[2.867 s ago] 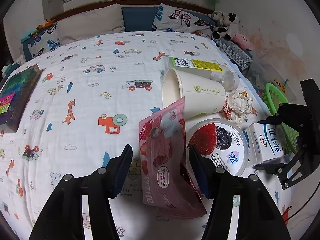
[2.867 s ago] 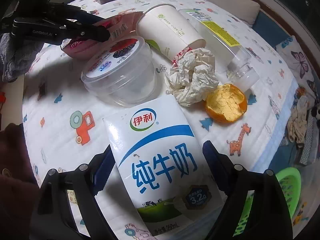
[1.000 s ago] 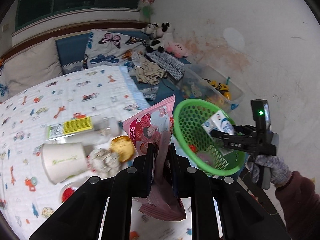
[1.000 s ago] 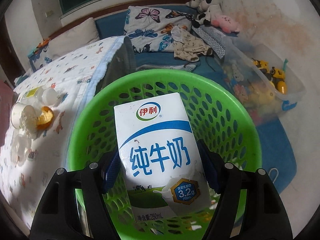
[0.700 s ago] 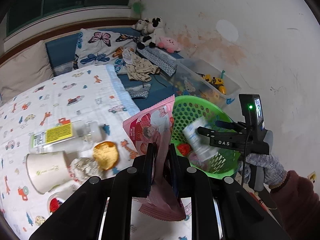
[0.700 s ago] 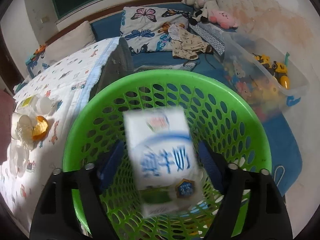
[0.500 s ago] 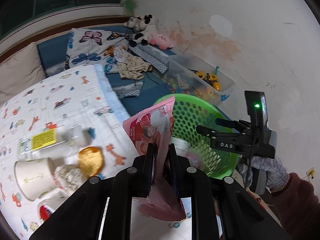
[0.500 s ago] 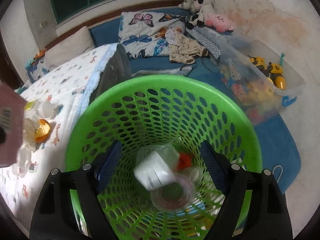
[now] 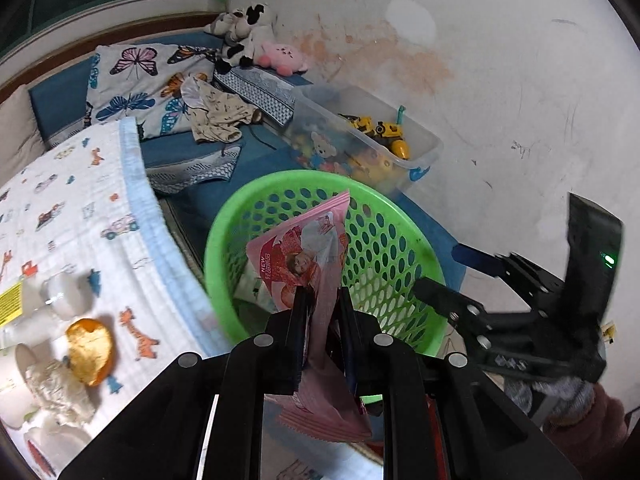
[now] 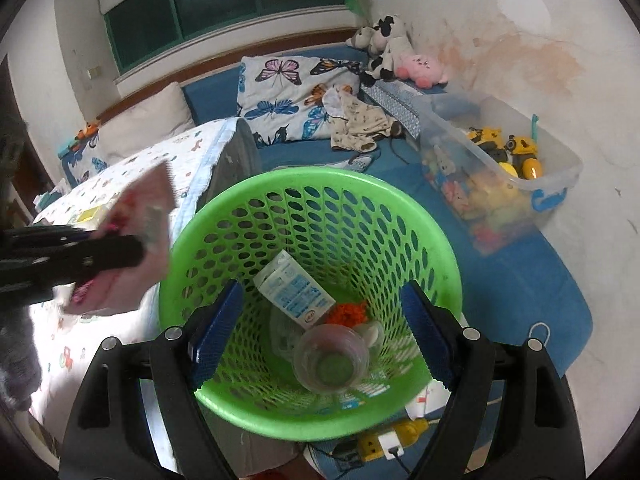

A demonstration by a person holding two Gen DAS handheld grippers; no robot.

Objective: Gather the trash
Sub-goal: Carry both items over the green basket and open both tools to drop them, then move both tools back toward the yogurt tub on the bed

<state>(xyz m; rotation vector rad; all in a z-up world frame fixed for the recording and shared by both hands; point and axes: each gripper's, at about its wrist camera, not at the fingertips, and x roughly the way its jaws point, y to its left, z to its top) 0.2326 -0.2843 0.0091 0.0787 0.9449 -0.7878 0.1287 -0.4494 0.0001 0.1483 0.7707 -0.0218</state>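
- right now the left gripper (image 9: pixel 323 300) is clamped on a flat pink foil snack wrapper (image 9: pixel 308 256), its two black fingers pinching the wrapper's middle so the top edge sticks up past the tips and the bottom hangs below them.
- seen from the left wrist, that wrapper sits in front of the round green perforated plastic basket (image 9: pixel 404 280); seen from the right wrist it is just left of the basket's rim, blurred.
- the right gripper (image 10: pixel 320 332) stands wide apart above the basket mouth with nothing between its blue pads; its jaws have just been opening.
- below it, the white and blue milk carton (image 10: pixel 294 290) lies tilted on the basket floor beside a clear plastic cup (image 10: pixel 330 360).
- an orange peel (image 9: pixel 89 350) and a crumpled white tissue (image 9: pixel 60 390) lie on the cartoon-print bed sheet (image 9: pixel 80 216), well apart from both grippers.
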